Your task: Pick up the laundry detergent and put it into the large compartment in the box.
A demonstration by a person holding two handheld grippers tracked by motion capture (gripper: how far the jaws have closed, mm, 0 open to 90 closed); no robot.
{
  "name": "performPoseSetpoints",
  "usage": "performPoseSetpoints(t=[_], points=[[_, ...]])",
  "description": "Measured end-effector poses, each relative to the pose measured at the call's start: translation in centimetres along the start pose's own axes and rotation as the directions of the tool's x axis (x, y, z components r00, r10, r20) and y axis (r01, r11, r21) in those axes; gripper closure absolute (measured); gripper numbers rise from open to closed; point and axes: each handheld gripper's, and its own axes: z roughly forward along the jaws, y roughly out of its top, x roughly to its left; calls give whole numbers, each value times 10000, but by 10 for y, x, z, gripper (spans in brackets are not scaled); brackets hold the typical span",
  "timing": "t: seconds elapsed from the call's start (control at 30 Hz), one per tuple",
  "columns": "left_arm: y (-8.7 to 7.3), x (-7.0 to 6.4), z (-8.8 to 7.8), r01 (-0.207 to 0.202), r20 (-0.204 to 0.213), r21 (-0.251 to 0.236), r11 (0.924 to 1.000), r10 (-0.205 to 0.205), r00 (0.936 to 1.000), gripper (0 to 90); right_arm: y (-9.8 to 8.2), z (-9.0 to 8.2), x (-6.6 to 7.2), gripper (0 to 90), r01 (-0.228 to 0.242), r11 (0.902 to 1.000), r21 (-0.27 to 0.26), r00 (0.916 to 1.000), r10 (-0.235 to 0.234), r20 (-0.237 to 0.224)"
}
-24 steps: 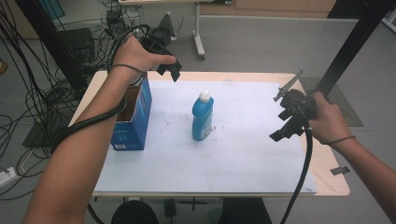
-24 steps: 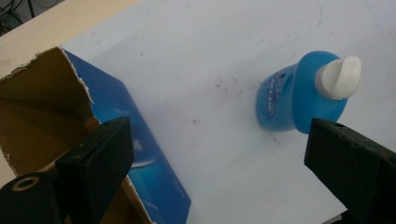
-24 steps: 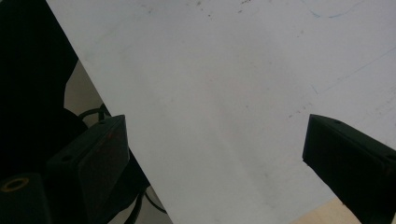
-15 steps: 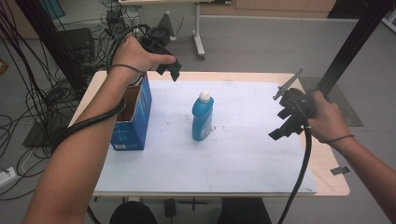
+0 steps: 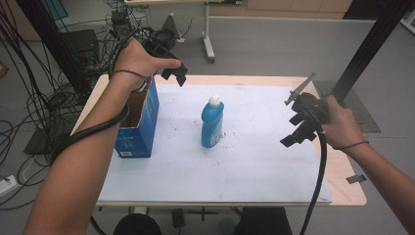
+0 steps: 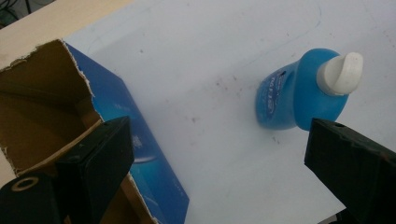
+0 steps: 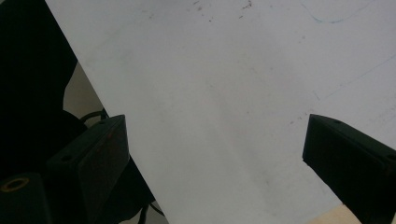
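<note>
We see the white table sheet (image 5: 244,161), with the torn-open blue carton (image 5: 139,125) at nine o'clock. The blue bottle (image 5: 212,122), white-capped, stands upright at the centre, well apart from both tools. Our left gripper (image 5: 176,76) hangs at eleven o'clock above the carton, jaws spread, nothing between them. Our right gripper (image 5: 296,131) hovers at three o'clock, jaws likewise spread and empty.

One blue bottle (image 5: 212,123), one open box (image 5: 138,119), two tongs (image 5: 177,74).
</note>
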Motion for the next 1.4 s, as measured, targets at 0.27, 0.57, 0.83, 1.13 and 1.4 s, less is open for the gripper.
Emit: performPoseSetpoints(t=[0.27,0.57,0.83,1.13,1.4], points=[[0,-2,-5,-33,-3,-86,10000,33,10000,87,-1,-2,-1,74,-34,9999,-95,10000,34,-4],[2,-8,-12,-97,60,-199,9998,98,9999,89,-2,0,-2,75,25,10000,-6,10000,-25,23],[3,-21,-21,-351,423,-357,9987,366,9984,89,-3,1,-1,75,-1,10000,70,10000,1,-11],[10,-39,-28,-739,402,-507,9960,760,9963,89,-3,0,-1,75,61,10000,1,10000,-61,-22],[15,-55,-29,-1078,621,-608,9923,1116,9918,88,-4,-1,0,75,113,9999,1,9999,-113,14]])
